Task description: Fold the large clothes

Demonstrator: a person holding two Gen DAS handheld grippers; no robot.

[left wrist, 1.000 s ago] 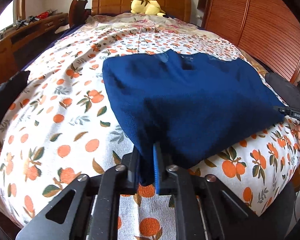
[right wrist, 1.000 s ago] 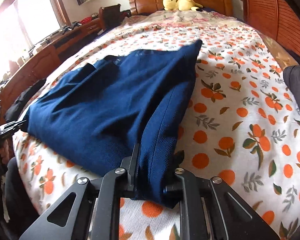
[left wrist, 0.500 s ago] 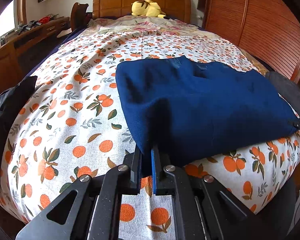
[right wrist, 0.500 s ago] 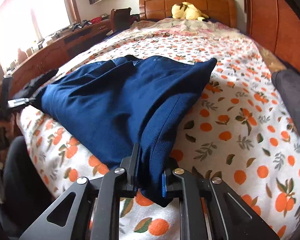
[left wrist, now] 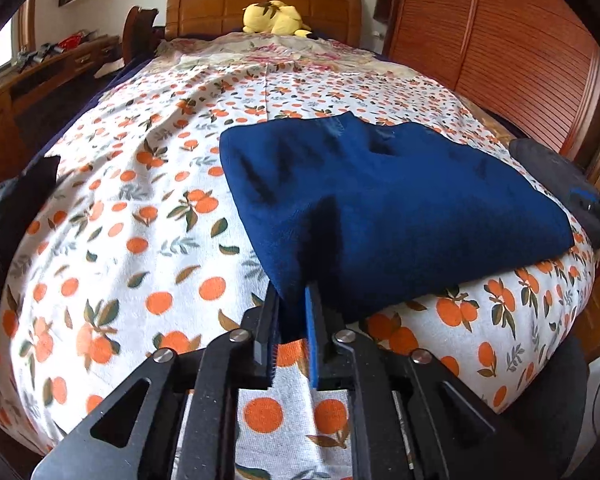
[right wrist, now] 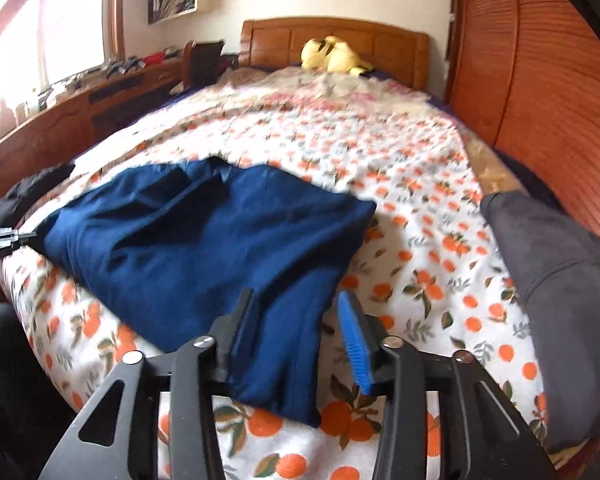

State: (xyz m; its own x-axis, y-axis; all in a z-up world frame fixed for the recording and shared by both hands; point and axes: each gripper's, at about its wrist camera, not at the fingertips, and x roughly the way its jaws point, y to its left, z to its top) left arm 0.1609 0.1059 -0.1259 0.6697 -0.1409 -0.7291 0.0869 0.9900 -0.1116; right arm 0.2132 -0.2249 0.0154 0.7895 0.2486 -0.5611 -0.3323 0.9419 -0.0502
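folded navy garment (left wrist: 380,208) lying flat near the foot of the bed (left wrist: 140,240), on the orange-print sheet. the left gripper (left wrist: 292,320) has just been opening; its jaws stand slightly apart with the near corner of the cloth between them, seemingly no longer pinched. the right gripper (right wrist: 296,320) has likewise just been opening; its jaws are clearly spread, the other near corner lying loose between them and the blue pad (right wrist: 354,344) clear of the fabric. judged stage: release after a fold.

risks: a pad's ribbed face may snag the knit as a gripper pulls back, dragging the corner and undoing the fold; the near edge hangs close to the mattress rim and could slide off.

surroundings: a dark grey garment (right wrist: 556,280) lies just right of the navy one, a black item (left wrist: 16,200) at the left edge; either could crowd a further fold. a yellow plush toy (left wrist: 276,20) sits by the headboard (left wrist: 260,4), well apart.
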